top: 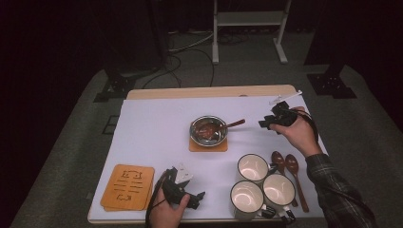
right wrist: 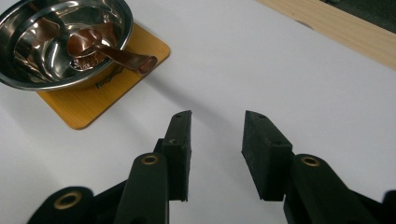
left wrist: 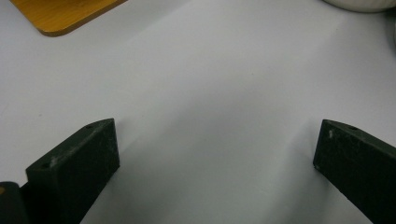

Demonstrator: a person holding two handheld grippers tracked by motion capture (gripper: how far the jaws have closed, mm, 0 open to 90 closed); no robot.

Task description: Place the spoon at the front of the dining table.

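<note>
white table cover (right wrist: 327,93) carries the brown wooden spoon (right wrist: 116,53) in the steel bowl (right wrist: 28,79), upper left, apart from the right gripper (right wrist: 215,135), partly open, empty.

Black tools (right wrist: 215,140) with brass rivets; plaid sleeve (top: 340,190) on the right arm.

Shiny steel bowl (right wrist: 60,42) on a matt wooden coaster (right wrist: 100,95), glossy brown spoon (right wrist: 109,46) inside it, wood I think; tablecloth (right wrist: 261,70) underneath smooth matt white.
</note>
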